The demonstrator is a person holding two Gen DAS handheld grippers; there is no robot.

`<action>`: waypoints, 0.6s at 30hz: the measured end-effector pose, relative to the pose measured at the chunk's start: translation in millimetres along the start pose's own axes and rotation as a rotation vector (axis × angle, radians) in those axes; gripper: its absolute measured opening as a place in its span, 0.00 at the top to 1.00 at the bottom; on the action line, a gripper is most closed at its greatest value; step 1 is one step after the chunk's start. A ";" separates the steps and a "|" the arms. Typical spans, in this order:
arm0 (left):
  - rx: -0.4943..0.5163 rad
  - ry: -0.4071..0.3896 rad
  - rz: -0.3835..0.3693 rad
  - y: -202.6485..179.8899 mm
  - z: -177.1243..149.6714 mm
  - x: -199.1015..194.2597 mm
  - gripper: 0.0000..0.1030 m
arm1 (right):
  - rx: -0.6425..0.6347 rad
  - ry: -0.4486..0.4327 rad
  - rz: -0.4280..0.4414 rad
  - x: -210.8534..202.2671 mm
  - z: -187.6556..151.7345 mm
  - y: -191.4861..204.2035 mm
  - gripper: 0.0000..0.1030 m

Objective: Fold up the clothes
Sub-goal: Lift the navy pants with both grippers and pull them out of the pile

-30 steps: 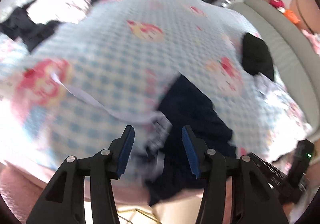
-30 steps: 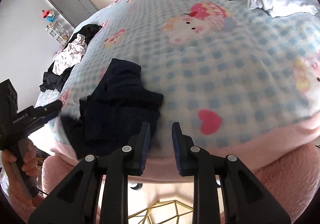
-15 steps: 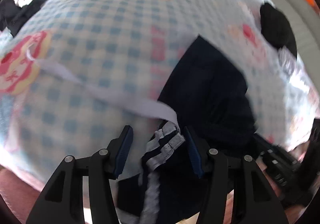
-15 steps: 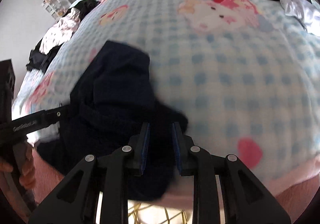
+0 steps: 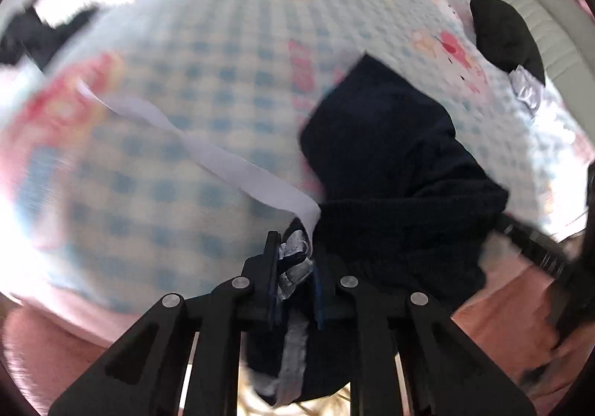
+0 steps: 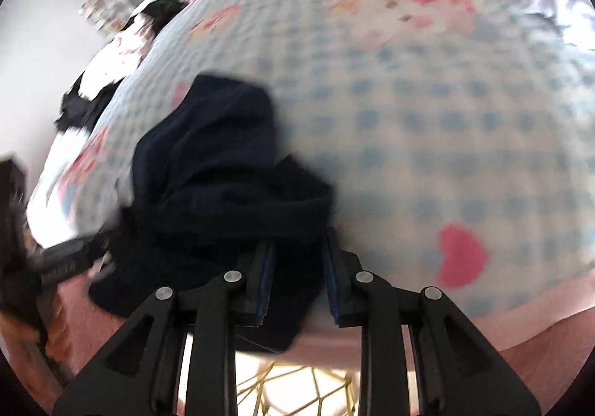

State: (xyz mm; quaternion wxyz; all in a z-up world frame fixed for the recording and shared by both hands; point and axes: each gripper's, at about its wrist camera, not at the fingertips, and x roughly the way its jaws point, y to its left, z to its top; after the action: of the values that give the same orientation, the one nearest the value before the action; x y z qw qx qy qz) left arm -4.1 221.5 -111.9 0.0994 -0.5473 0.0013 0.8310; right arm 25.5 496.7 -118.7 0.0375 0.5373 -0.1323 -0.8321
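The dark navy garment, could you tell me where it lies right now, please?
In both wrist views the navy garment sits bunched at the near edge of the checked bedspread, between the left gripper and right gripper.

No readable text

Pale lettering runs along the left tool (image 6: 59,267) as seen in the right wrist view, but blur leaves it illegible; nothing else carries writing.

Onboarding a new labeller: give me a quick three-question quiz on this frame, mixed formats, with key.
1. True or false: the dark navy garment lies near the bed's front edge.
2. What pattern covers the bedspread? A) stripes B) blue checks with cartoon prints C) plain grey
3. Fill in: the left gripper, jaws closing, has the garment's ____ trim between its pads.

Key: 1 true; 2 B; 3 striped
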 end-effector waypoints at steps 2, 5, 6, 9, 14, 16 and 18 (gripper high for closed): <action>0.032 -0.050 0.064 9.5 -0.9 -16.8 0.86 | -0.018 0.002 -0.016 -1.9 0.5 -1.6 0.71; 0.024 -0.089 0.100 27.1 9.3 -32.8 0.86 | -0.049 0.028 0.012 0.4 -1.5 2.9 0.70; 0.015 -0.096 0.112 31.0 11.4 -36.7 0.86 | -0.054 0.029 0.023 0.3 -1.6 5.2 0.70; -0.022 -0.107 0.121 50.6 13.5 -44.6 0.86 | -0.044 0.011 0.109 -3.9 3.2 14.2 0.70; -0.130 -0.113 0.177 72.0 0.1 -48.7 0.86 | -0.111 0.032 0.150 7.1 12.9 46.6 0.69; -0.183 -0.108 0.175 81.5 -6.5 -48.6 0.86 | -0.122 0.053 0.145 14.5 16.5 55.7 0.69; -0.209 -0.104 0.180 83.9 -12.7 -47.9 0.86 | -0.111 0.062 0.174 18.3 17.8 60.7 0.68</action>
State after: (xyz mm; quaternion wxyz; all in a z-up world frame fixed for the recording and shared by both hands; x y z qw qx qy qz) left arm 11.8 130.0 -82.3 -0.0332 -0.5088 -0.0415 0.8593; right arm -3.2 437.7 -112.2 0.1433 0.5463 -0.1311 -0.8148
